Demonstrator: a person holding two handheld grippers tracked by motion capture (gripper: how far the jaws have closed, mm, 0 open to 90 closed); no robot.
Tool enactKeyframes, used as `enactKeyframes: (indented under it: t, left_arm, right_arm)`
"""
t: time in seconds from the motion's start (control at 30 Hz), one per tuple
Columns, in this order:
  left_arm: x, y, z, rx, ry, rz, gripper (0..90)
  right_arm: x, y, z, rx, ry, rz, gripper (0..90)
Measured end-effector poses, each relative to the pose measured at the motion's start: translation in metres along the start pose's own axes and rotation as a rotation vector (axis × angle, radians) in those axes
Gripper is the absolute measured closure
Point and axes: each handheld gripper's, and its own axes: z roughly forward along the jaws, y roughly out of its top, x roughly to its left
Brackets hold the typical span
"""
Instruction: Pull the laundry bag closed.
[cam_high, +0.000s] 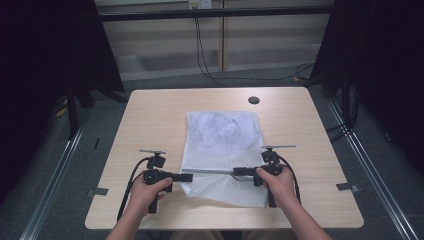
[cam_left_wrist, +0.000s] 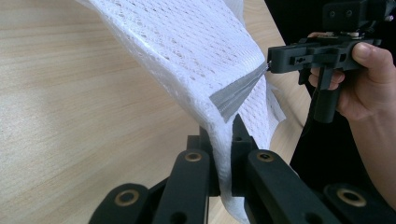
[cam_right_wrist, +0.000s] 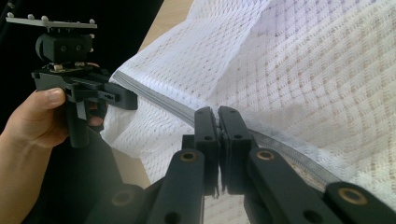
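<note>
1. Mesh laundry bag (cam_high: 220, 150), white, lies flat in the middle of the light wooden table (cam_high: 150, 115), its near end toward me, with something pale and crumpled showing through the netting at the far end.
2. My left gripper (cam_high: 187, 177) has its jaws pressed together on the bag's left edge; in the left gripper view the netting (cam_left_wrist: 187, 60) is bunched between the two black jaws and rises out of them.
3. My right gripper (cam_high: 236, 172) pinches the grey zipper strip (cam_right_wrist: 154, 100) with its jaws shut on it, as the right gripper view shows.
4. Between the two grippers the grey zipper strip runs as a taut straight line across the bag's near part.
5. Both hands (cam_high: 145, 192) hold the grips low over the table's near half, jaws pointing inward at each other.
6. Near the far edge of the table sits a dark round cable hole (cam_high: 253, 100).
</note>
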Motion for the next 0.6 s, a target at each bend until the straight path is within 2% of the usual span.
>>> enactKeyframes:
  t: [0.2,0.27,0.3,0.33,0.43,0.5,0.6]
  left_arm:
    - [-0.0006,-0.0003,0.0003,-0.004,0.001,-0.012,88.9]
    - [0.0008,-0.0001,-0.0013,-0.006,0.002,-0.01,89.0]
    - [0.0013,-0.0002,-0.0023,-0.009,0.001,-0.011,89.0]
    - [0.0006,-0.0005,-0.0025,-0.014,-0.004,-0.026,89.0]
    - [0.0014,-0.0005,-0.0026,-0.009,0.001,-0.01,89.0]
    - [0.001,-0.0004,-0.0028,-0.008,-0.004,-0.022,89.0]
    - [0.0015,-0.0004,-0.0028,-0.008,-0.001,-0.012,89.0]
  right_arm:
    - [0.0,-0.0001,-0.0001,0.001,-0.001,0.001,87.3]
    - [-0.0011,0.0001,-0.001,-0.003,-0.017,-0.009,87.2]
    - [-0.0022,0.0001,-0.0023,-0.003,-0.018,0.001,87.3]
    - [-0.0038,0.0001,-0.0034,-0.008,-0.016,0.005,87.2]
    - [-0.0053,-0.0001,-0.0055,-0.008,-0.015,0.01,87.3]
    - [-0.0052,-0.0001,-0.0051,-0.01,-0.018,0.004,87.3]
    - [-0.0057,0.0001,-0.005,-0.009,-0.014,0.006,87.3]
